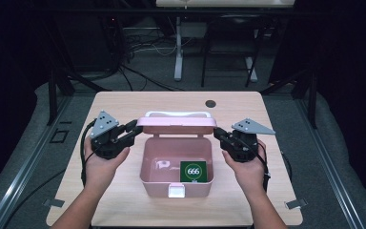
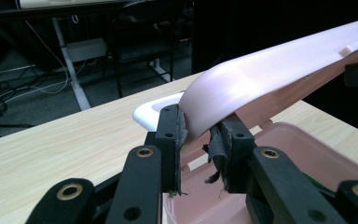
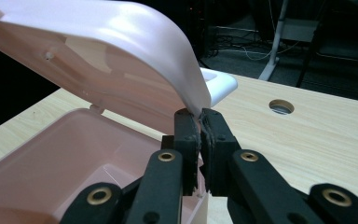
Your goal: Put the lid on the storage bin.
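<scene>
Lid [image 1: 176, 125] propped open over box [image 1: 176, 183], one claw per end for balance: right claw [image 1: 218, 134] clamped on its edge, left claw [image 1: 134, 131] narrow around its edge; card [image 1: 193, 171] inside.

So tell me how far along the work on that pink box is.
Done: the pink box stands open, its lid raised, with a green card lying inside. In hand: the right tongs pinch one lid corner and the left tongs straddle the other edge. Left: probably lowering the lid and closing the box, though that is a guess.
</scene>
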